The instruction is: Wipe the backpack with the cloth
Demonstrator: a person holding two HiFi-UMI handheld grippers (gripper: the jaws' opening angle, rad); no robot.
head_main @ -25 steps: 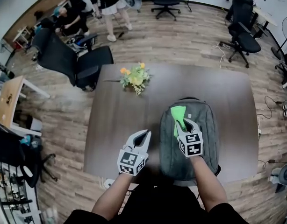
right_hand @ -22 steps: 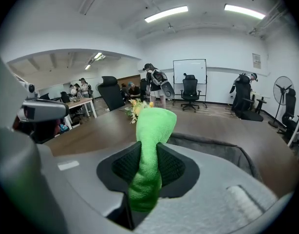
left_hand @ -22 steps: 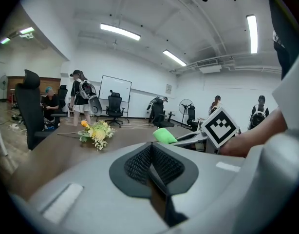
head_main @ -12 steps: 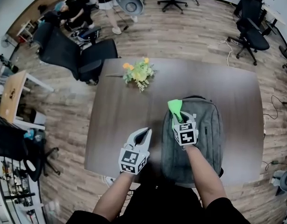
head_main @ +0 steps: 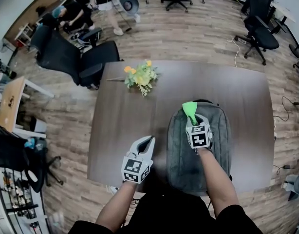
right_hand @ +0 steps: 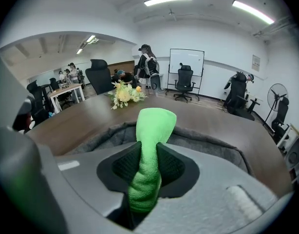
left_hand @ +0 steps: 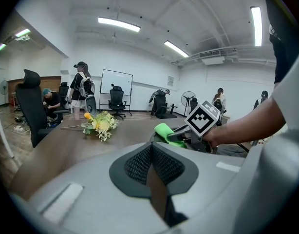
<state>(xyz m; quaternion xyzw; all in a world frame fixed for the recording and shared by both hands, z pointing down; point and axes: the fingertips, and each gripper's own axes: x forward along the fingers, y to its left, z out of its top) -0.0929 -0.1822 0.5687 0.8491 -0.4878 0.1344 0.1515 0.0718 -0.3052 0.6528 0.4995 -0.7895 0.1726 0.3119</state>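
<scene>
Green microfibre cloth [right_hand: 150, 140] is clamped between the right gripper [right_hand: 148, 165] fingers [right_hand: 125, 165]; its bunched end stands out past the fingertips, its tail runs back between them; contact between cloth and fabric cannot be confirmed. Grey backpack [head_main: 181, 155] lies flat beneath and ahead of those fingers, which sit over its upper half; its top rim curves just beyond the cloth end. Left gripper [head_main: 146, 141] has its jaws closed together on nothing; the backpack's side is just to the right of its fingertips, apart from them.

Count: one cloth; one backpack; two grippers; one flower bouquet [head_main: 140, 77], well ahead and left of both sets of fingers.

Dark wooden table [head_main: 120, 121] is bare ahead of the left fingers and right of the backpack; the backpack's bottom end reaches the near table edge.
</scene>
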